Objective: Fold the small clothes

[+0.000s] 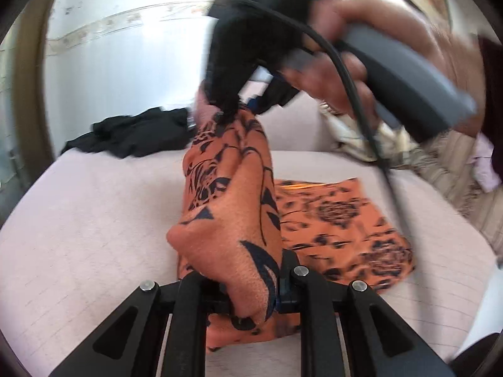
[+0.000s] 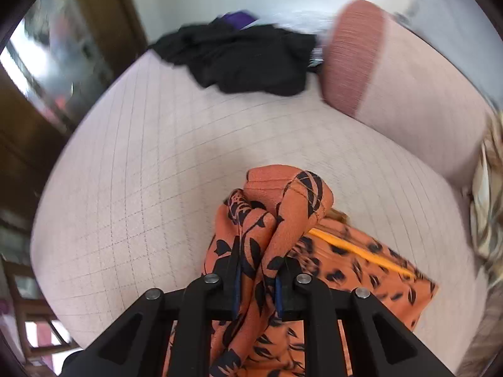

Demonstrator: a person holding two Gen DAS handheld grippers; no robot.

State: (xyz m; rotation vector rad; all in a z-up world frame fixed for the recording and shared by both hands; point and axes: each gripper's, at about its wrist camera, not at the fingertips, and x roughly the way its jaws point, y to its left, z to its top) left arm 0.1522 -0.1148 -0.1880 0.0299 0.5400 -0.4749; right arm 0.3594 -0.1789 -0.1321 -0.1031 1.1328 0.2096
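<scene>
Two hand-held grippers lift an orange garment (image 1: 232,207) with a dark leaf print off a pale quilted cushion (image 1: 94,220), one bunched end in each. The left gripper (image 1: 251,286) is clamped on a thick fold of the cloth at the near side of the cushion; the right gripper (image 2: 257,282), held by a person's hand (image 1: 342,72), is closed on another gathered part higher above the cushion, fabric pinched between its blue-lined fingers (image 2: 236,286). The rest of the garment trails down and lies partly spread on the cushion's right half.

To fold well from here, the two grips probably need to draw apart until the cloth hangs flat between them; both now hold wads rather than clean corners or an edge, so a crooked fold is the likely fault. Lowering it with the free edge touching the cushion first should keep it square.

A heap of black clothing (image 2: 245,59) lies at the cushion's far edge, well apart from the orange piece. No basket, box or other container is in view, so nothing can be said of contents.
</scene>
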